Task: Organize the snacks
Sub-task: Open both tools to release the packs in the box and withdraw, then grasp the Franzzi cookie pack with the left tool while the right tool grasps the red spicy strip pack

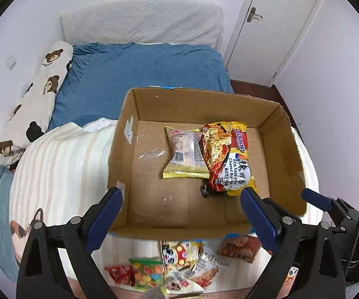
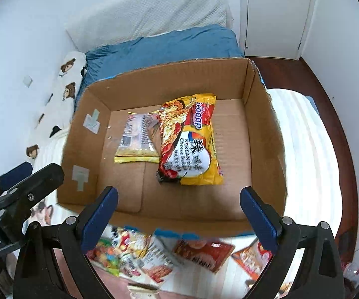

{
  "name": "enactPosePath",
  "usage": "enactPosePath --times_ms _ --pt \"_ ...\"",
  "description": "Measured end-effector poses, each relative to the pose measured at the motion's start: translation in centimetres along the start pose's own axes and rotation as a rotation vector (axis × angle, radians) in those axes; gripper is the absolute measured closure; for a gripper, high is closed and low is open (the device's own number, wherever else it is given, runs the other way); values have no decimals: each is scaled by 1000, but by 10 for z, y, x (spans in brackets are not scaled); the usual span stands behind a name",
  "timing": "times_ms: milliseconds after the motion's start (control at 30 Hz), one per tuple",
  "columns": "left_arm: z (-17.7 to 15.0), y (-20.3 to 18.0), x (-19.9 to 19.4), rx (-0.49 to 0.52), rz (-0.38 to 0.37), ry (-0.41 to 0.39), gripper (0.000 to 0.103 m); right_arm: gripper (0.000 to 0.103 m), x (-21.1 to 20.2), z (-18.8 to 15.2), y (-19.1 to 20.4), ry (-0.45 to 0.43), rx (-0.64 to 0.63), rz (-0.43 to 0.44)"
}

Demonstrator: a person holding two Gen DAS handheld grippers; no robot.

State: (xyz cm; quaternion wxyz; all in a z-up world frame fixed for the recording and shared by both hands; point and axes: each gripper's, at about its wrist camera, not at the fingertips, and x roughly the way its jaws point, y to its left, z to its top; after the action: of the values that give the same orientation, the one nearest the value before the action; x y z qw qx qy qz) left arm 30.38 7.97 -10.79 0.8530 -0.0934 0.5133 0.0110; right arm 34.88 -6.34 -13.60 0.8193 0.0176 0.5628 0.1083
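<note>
An open cardboard box (image 1: 127, 114) (image 2: 266, 129) sits on the bed. Inside lie a yellow-and-red Sedaap noodle packet (image 1: 226, 159) (image 2: 192, 144) and, to its left, a small clear-and-yellow snack packet (image 1: 185, 154) (image 2: 137, 139). Several loose snack packets (image 1: 169, 266) (image 2: 154, 256) lie on the striped blanket in front of the box. My left gripper (image 1: 182, 199) is open and empty above the box's near edge. My right gripper (image 2: 179, 196) is also open and empty there. The right gripper's blue fingertip (image 1: 315, 198) shows at the left wrist view's right side.
A striped blanket (image 1: 62, 164) covers the near bed, a blue sheet (image 1: 142, 67) the far part. A bear-print pillow (image 1: 35, 99) lies along the left wall. A white door (image 1: 274, 25) and dark wooden floor (image 2: 329, 104) are to the right.
</note>
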Motion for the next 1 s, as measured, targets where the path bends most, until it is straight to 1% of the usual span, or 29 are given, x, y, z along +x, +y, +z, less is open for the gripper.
enactPosePath --times_ms 133,167,233,267,300,367,433,533,600,700,833,867,933,967,1000 --pt "-23 9 -20 -38 -5 -9 6 3 -14 -27 0 6 18 47" --pt "-34 12 -24 -46 0 -4 6 3 -16 -35 -1 -2 51 50" --pt "-56 18 -25 -60 26 0 6 3 -14 -62 -4 33 80 84" --pt "-74 22 -24 -61 51 20 6 3 -11 -74 -6 53 87 94" --pt "-87 23 -19 -62 61 41 6 3 -8 -89 -9 75 97 94" --pt "-120 30 -5 -85 52 127 6 3 -3 -124 -19 115 137 83" --pt "-158 36 17 -142 -2 256 6 3 2 -153 -31 150 185 72" --pt "-199 36 46 -217 -63 382 6 3 5 -195 -55 197 283 61" --pt "-215 31 60 -241 -90 428 6 3 6 -218 -74 215 362 42" --pt "-230 19 82 -266 -109 482 6 3 12 -256 -103 252 506 20" --pt "-243 3 108 -260 -101 541 6 3 31 -299 -123 313 651 13" --pt "-246 0 114 -258 -92 553 6 5 38 -307 -126 325 680 15" --pt "-251 -5 121 -249 -73 563 16 10 48 -317 -128 330 722 18" --pt "-253 -8 124 -234 -67 560 24 10 52 -320 -128 326 730 19" --pt "-255 -11 125 -217 -57 559 29 10 58 -321 -127 311 725 14"
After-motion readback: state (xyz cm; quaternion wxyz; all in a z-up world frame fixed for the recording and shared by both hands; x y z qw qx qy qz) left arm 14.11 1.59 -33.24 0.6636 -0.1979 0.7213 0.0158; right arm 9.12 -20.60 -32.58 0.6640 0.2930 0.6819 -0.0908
